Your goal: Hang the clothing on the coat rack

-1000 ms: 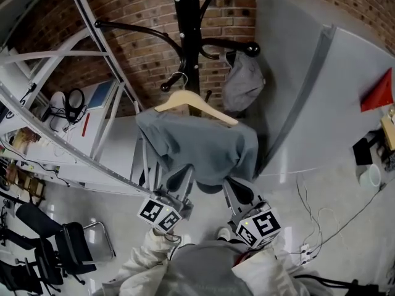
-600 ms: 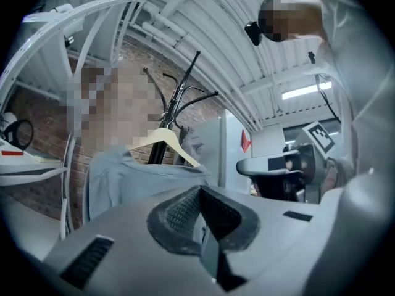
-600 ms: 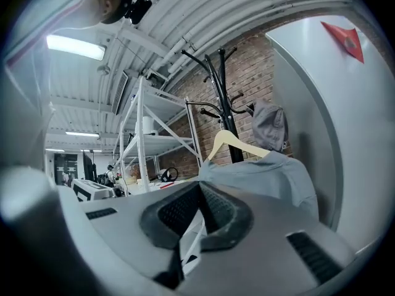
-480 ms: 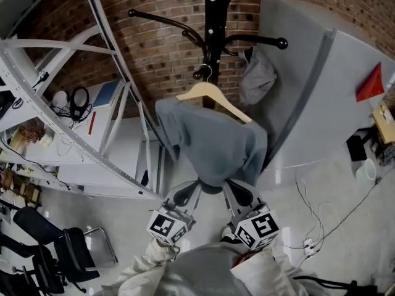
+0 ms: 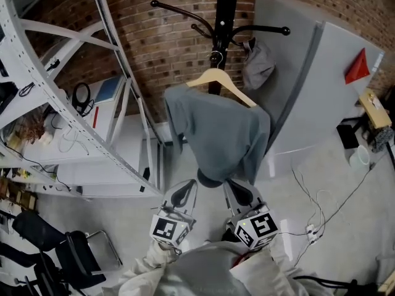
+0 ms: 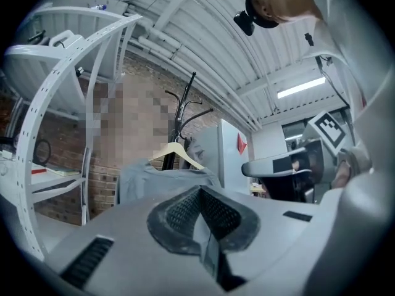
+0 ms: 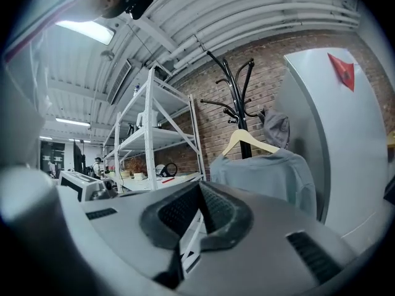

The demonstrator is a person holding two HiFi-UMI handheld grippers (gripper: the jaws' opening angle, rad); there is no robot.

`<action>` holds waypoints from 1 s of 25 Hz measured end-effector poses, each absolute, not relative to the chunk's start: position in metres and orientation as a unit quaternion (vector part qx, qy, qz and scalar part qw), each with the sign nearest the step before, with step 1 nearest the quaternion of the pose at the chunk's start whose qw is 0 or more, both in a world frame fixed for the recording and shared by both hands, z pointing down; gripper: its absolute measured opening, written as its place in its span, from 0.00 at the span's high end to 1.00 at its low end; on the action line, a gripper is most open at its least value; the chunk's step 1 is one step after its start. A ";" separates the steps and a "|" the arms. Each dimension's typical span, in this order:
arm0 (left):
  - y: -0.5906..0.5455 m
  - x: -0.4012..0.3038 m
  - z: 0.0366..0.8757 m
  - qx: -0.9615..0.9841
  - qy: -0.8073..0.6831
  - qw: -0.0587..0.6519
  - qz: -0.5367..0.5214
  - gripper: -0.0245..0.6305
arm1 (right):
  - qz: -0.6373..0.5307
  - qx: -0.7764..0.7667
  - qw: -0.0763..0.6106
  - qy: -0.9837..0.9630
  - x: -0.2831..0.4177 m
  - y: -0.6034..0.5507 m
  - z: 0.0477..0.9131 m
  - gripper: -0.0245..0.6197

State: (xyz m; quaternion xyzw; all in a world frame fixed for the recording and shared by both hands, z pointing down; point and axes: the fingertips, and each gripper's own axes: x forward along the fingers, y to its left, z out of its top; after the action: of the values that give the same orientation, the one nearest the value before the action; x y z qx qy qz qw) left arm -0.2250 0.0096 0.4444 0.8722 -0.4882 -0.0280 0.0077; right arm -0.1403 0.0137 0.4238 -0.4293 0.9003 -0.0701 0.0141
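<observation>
1. Garment (image 5: 219,134): soft grey fabric, loosely folded, draped over a pale wooden hanger (image 5: 223,82) with sloped shoulders and a thin metal hook. It hangs at the pole of the coat rack (image 5: 222,11), in front of the red brick wall (image 5: 166,36).
2. The coat rack is glossy black metal with curved arms and ball tips. A crumpled grey cloth (image 5: 256,66) sits on its right arm.
3. Left claw (image 6: 199,196): jaws pressed together, ribbed black pads meeting, nothing between them. The garment is apart from it, ahead.
4. Right claw (image 7: 199,193): same, jaws together and empty.
5. Around them: white perforated metal shelving (image 5: 68,91) and a smooth grey panel (image 5: 308,91) with a red triangle (image 5: 358,66).
6. Writing: none readable. There are only black-and-white square markers on the left cube (image 5: 166,230) and the right cube (image 5: 259,224).
7. Unclear: which peg carries the hanger hook, as it blends into the pole. The rack top is cut off in the head view, and the hem overlaps both claw tips there.
</observation>
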 end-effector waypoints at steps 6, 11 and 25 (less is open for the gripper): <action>0.051 -0.238 0.450 0.878 -0.478 0.012 -0.035 0.95 | -0.074 -0.455 0.006 0.888 -0.148 0.056 0.430 0.92; 0.079 -0.234 0.454 0.887 -0.460 0.023 -0.037 0.95 | -0.074 -0.467 -0.002 0.881 -0.147 0.085 0.435 0.92; 0.094 -0.217 0.453 0.886 -0.462 0.029 -0.036 0.95 | -0.064 -0.455 0.003 0.888 -0.135 0.098 0.428 0.92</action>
State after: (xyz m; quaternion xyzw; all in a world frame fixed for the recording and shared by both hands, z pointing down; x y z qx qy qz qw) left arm -0.2166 0.0941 0.4529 0.8855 -0.4623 -0.0360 0.0287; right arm -0.1350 0.0984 0.4282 -0.4545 0.8884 -0.0641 0.0034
